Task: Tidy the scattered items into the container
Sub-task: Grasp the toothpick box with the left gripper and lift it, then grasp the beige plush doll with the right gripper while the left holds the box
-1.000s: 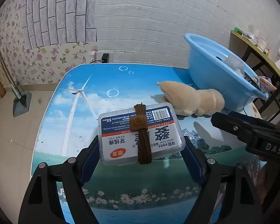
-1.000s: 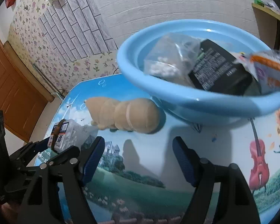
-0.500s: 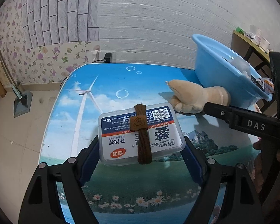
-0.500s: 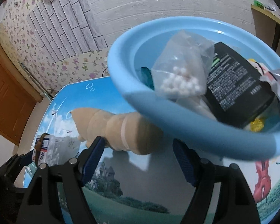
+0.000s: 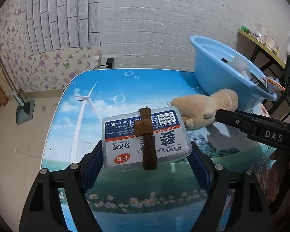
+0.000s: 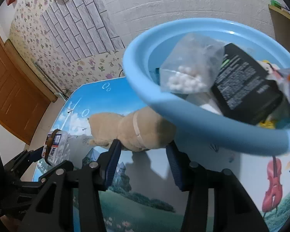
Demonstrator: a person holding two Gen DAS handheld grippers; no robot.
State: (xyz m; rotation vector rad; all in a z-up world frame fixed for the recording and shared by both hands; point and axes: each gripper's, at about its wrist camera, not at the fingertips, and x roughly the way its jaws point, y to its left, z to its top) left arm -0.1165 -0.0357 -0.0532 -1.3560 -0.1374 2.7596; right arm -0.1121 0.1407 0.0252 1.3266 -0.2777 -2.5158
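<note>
My right fingers (image 6: pixel 143 148) have just been closing across the plush toy (image 6: pixel 129 129) lying sideways on the table (image 6: pixel 137 203) beside the blue basin (image 6: pixel 203 123); my left fingers (image 5: pixel 146 160) pinch the floss box (image 5: pixel 145 139), farther off.

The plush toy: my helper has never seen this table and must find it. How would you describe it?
Start at the blue basin at the table's right end. The plush toy lies on the tabletop right against the basin's near side, with the right gripper closing around it. It is the only soft, beige, furry thing; the floss box nearby is hard clear plastic with printed labels.
</note>
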